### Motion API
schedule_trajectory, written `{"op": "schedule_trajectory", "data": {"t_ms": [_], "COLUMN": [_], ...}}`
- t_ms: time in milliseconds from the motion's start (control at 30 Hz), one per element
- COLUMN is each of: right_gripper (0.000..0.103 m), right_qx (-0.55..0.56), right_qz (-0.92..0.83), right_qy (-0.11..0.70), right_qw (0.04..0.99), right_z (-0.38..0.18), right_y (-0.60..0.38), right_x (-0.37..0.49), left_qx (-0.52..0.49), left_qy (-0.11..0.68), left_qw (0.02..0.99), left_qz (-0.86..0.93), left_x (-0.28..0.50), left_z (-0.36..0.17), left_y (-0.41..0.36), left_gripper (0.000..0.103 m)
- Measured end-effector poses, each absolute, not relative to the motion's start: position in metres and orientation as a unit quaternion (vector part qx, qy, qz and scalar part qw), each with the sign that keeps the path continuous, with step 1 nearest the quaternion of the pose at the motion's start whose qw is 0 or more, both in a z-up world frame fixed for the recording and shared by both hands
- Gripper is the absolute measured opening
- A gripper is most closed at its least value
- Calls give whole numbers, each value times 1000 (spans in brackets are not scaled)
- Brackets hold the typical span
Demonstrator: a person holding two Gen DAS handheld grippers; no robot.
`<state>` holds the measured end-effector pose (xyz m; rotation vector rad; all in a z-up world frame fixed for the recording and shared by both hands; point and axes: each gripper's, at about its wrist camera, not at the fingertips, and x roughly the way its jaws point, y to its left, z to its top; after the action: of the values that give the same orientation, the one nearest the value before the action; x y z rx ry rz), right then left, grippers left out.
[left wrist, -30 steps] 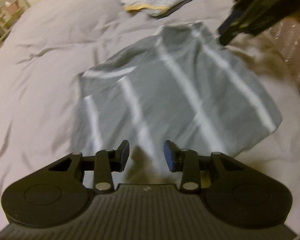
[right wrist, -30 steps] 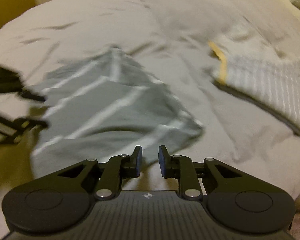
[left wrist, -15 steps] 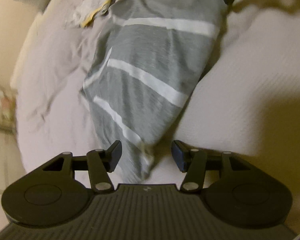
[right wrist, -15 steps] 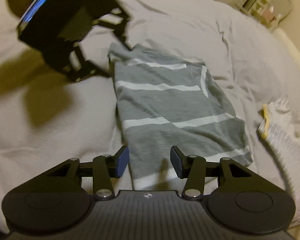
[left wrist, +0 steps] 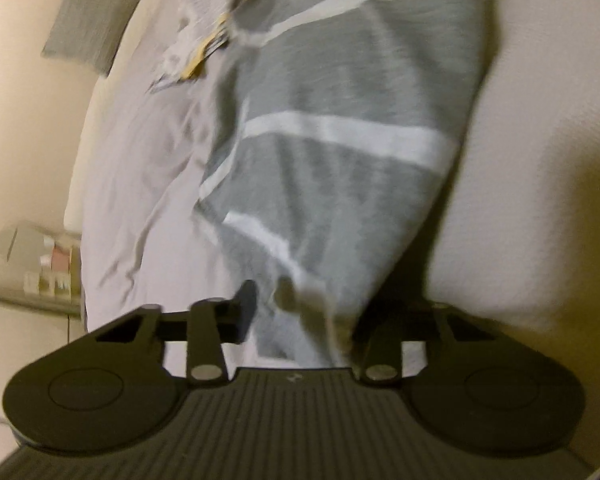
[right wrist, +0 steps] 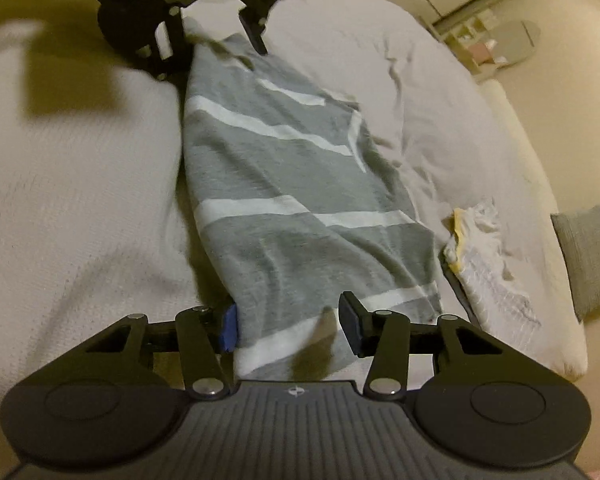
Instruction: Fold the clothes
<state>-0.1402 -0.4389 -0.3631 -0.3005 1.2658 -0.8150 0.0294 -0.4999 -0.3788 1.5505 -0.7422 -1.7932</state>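
Finding: both grippers have moved from the long side of the grey striped garment (right wrist: 300,184) to its two opposite ends within the last second, and each has since closed in on the cloth.

Left gripper (left wrist: 300,312): half a second ago its jaws stood apart just short of the garment's end. Now cloth lies bunched between them. The frame is blurred and the right finger is covered by fabric, so I cannot tell whether the jaws have clamped. In the right wrist view the left gripper (right wrist: 220,44) sits at the garment's far end, its fingers straddling the corner.

Right gripper (right wrist: 288,326): jaws apart, with the near end of the garment lying between the blue pads (right wrist: 229,330). No clamp yet.

Location: the garment lies lengthwise on the bed (right wrist: 80,184), already narrowed into a long strip. A second, white-and-yellow garment (right wrist: 488,248) lies just beside it, separate. A grey cushion (right wrist: 592,256) sits at the bed's edge.

Assessment: the lengthwise fold appears done. The end positions suggest an end-to-end fold comes next, once both grippers have secured the cloth.
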Motion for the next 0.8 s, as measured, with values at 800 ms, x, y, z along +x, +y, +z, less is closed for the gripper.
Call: {"op": "schedule_trajectory", "data": {"t_ms": [800], "right_gripper": [0], "right_qx": [-133], "right_qz": [-393], "right_qy": [503], "right_qw": [758], "right_z": [-166], "right_y": [-511], "right_x": [-237], "left_qx": [517], "left_qy": [-261], "left_qw": [398], "left_qz": [-712], "left_x": [-50], "left_z": [-189], "left_y": [-551], "left_gripper": [3]}}
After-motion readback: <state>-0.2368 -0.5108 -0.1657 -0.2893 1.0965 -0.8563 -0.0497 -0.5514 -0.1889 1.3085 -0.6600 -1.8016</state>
